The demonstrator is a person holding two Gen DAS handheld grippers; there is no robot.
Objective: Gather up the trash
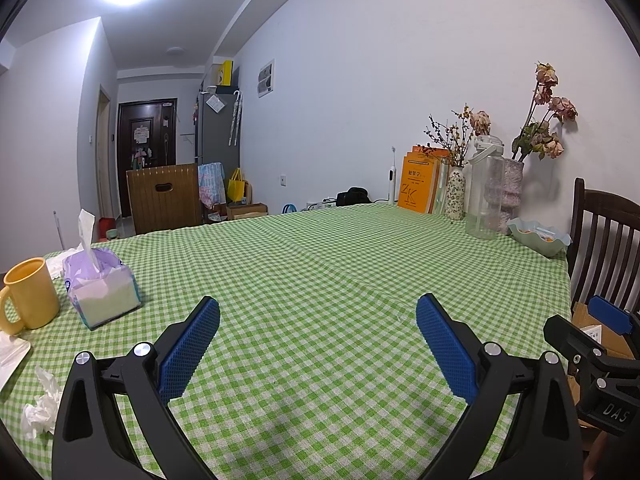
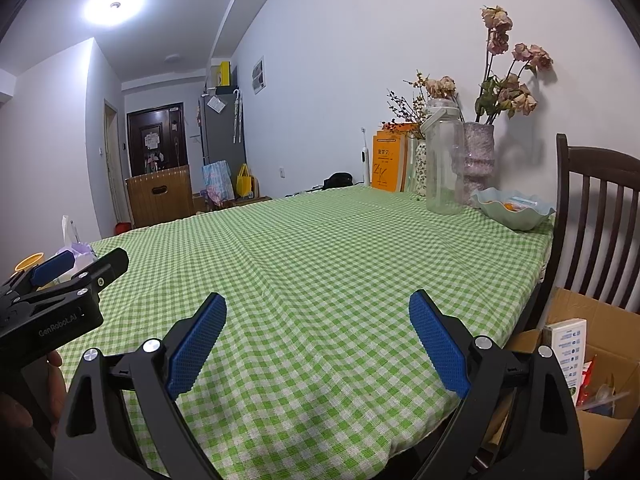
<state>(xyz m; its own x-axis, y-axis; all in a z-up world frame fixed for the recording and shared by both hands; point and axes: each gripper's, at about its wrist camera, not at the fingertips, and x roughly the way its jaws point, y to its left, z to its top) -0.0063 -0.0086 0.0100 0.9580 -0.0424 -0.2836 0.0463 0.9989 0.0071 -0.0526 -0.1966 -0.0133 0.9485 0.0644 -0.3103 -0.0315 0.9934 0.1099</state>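
Far left of the left gripper (image 1: 318, 342), outside its left finger and low at the frame edge: a crumpled white paper tissue wad (image 1: 40, 408), lying on the green-and-white checked tablecloth (image 1: 320, 260). Likely feather-light, soft, collapsing under any squeeze; not slippery, nothing to break. Best pinched across its puffed middle, pads closing well in, since a loose corner would probably tear or slip free. Ahead-left of the same jaws: a yellow plastic mug (image 1: 30, 294) and a lilac soft pack of tissues (image 1: 100, 284), a sheet standing from its top; not trash by the look. Left jaws spread wide, nothing between. Further right, right gripper (image 2: 318, 340), jaws likewise spread wide and empty, over bare cloth near the table edge. Right of and below its right finger: an open brown cardboard box (image 2: 576, 320) beside the table, holding packaging, probably the bin.
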